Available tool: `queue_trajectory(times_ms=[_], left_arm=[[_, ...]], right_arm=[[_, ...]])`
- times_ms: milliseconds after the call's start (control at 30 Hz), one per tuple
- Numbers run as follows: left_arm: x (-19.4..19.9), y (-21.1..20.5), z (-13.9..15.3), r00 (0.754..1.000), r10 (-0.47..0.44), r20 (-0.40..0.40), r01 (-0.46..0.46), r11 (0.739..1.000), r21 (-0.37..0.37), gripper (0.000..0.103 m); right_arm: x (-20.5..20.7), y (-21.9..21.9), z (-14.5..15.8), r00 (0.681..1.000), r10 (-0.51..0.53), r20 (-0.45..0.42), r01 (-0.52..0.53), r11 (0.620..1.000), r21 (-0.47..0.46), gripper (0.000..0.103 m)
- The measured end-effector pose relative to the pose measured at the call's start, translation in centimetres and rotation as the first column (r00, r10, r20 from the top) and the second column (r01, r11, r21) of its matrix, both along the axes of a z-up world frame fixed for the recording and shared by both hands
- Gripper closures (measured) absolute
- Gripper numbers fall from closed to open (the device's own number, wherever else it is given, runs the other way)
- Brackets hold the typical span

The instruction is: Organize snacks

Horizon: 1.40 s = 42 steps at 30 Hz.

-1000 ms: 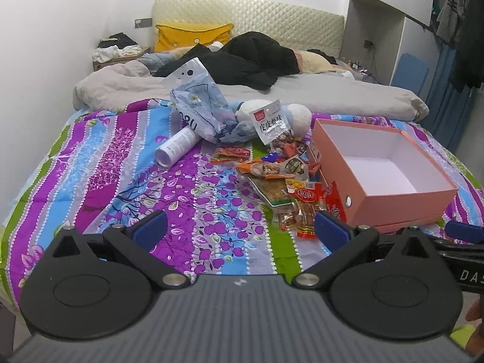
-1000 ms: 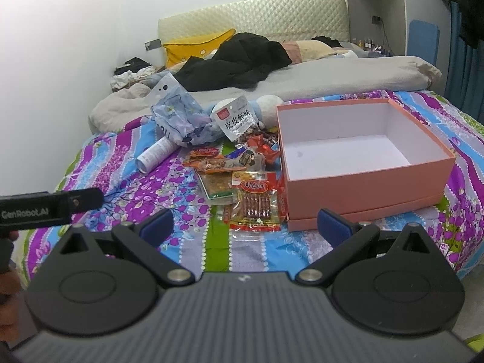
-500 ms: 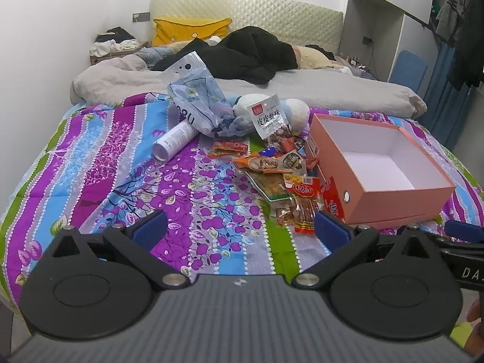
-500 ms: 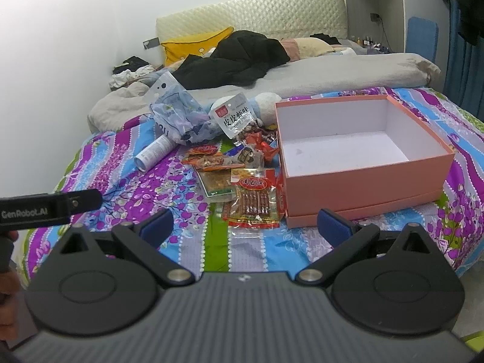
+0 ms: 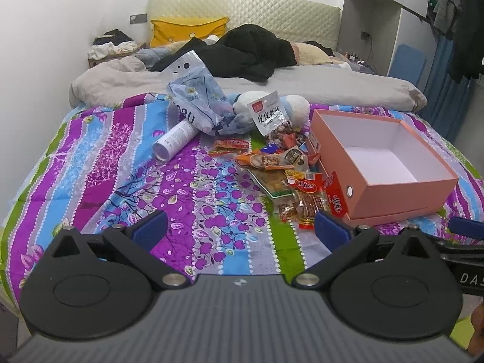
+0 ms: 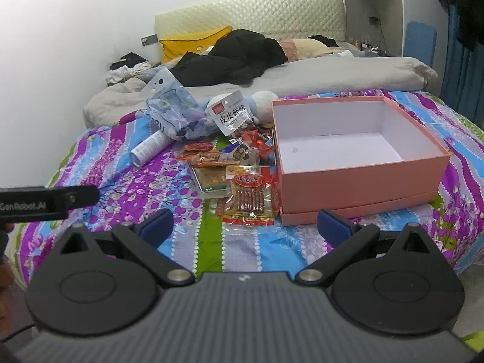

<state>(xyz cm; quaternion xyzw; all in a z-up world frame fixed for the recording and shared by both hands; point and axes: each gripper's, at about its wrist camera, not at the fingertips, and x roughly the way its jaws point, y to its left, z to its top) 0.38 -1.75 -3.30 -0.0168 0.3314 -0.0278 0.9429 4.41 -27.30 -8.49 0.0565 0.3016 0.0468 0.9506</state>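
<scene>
Both grippers hover with jaws spread wide apart and nothing between them: the left gripper (image 5: 241, 227) over the near edge of the bed's striped floral bedspread (image 5: 127, 181), the right gripper (image 6: 245, 225) just short of the pink box (image 6: 357, 181). Compared with a second ago, both views have drawn slightly back and risen, so the snack pile sits a little lower and farther out in each view; nothing on the bed has shifted. The snacks (image 5: 290, 175) lie heaped against the box's left wall, ahead of the left gripper and toward its right fingertip. In the right wrist view the red pack of sticks (image 6: 249, 199) lies just beyond the gap between the fingers, left of the box's near corner. The box stands open and bare inside. A white shrimp-chip packet (image 5: 267, 115) leans upright at the far end of the pile, beside a crumpled blue bag (image 5: 196, 103) and a white tube (image 5: 174, 142) lying on its side.
</scene>
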Motion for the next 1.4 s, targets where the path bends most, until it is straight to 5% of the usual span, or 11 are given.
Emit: queue_trajectory(times_ms=[933, 1400], left_arm=[[0.5, 0.1, -0.9, 1.0, -0.01, -0.022, 0.01, 1.0, -0.023, 0.0], [3.4, 0.6, -3.4, 0.997, -0.031, -0.068, 0.027, 0.998, -0.058, 0.0]], right_arm=[[-0.2, -0.4, -0.5, 1.0, 0.007, 0.015, -0.008, 0.999, 0.051, 0.004], [1.3, 0.7, -2.6, 0.999, 0.018, 0.042, -0.017, 0.999, -0.027, 0.004]])
